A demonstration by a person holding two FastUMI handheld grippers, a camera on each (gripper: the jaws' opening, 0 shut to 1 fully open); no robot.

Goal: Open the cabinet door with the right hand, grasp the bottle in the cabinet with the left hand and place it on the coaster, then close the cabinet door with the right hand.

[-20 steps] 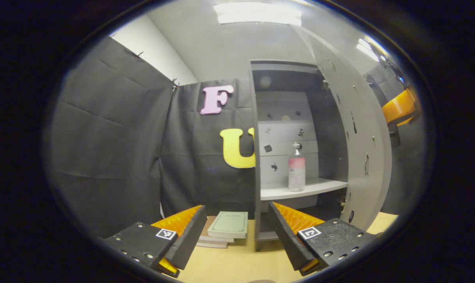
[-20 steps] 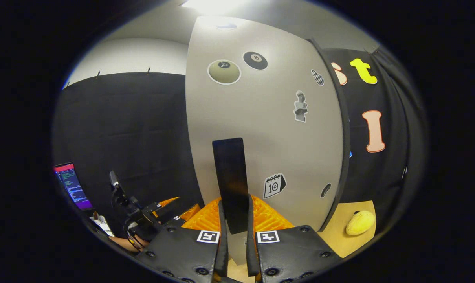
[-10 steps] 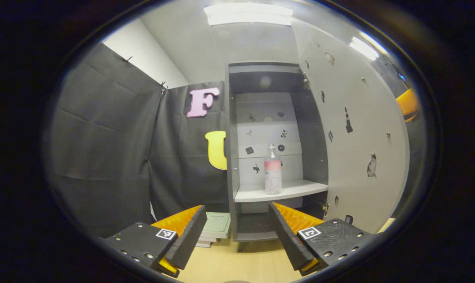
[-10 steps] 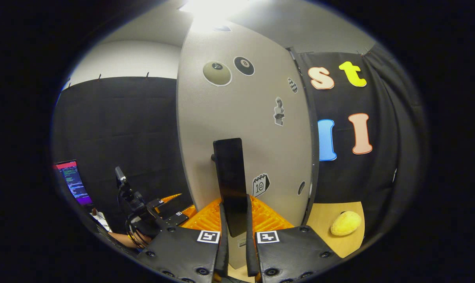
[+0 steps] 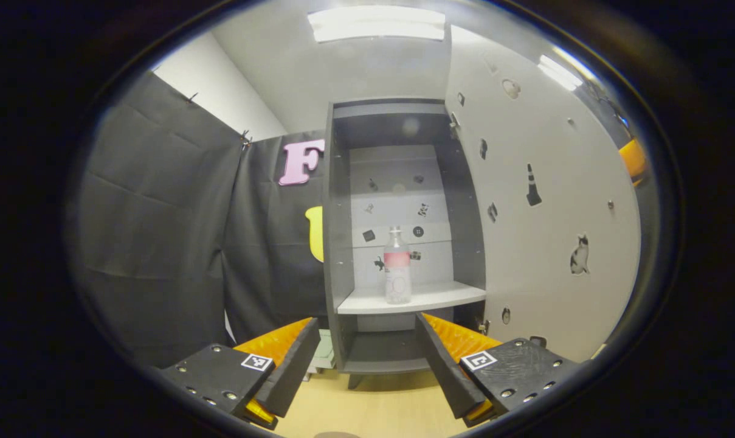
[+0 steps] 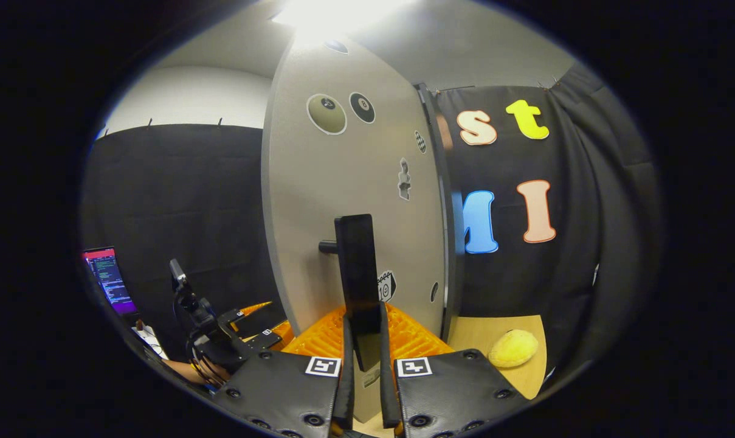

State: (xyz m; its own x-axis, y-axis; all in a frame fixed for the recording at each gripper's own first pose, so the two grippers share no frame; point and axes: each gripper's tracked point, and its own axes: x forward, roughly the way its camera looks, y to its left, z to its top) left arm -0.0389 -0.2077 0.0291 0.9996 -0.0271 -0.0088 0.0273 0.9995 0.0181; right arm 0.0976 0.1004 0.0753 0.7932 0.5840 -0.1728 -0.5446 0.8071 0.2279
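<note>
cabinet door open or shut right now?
Open. The door is swung wide, baring the shelf and the upright bottle; the right gripper clamps its handle.

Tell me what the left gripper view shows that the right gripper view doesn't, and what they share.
Left gripper view: the cabinet's inside, with the bottle upright on a shelf, and the open left hand-held gripper aimed at it. Right gripper view: the right hand-held gripper shut on the door handle, a yellow fruit-like object and a lit screen. Shared: the open cabinet door, from opposite faces.
</note>
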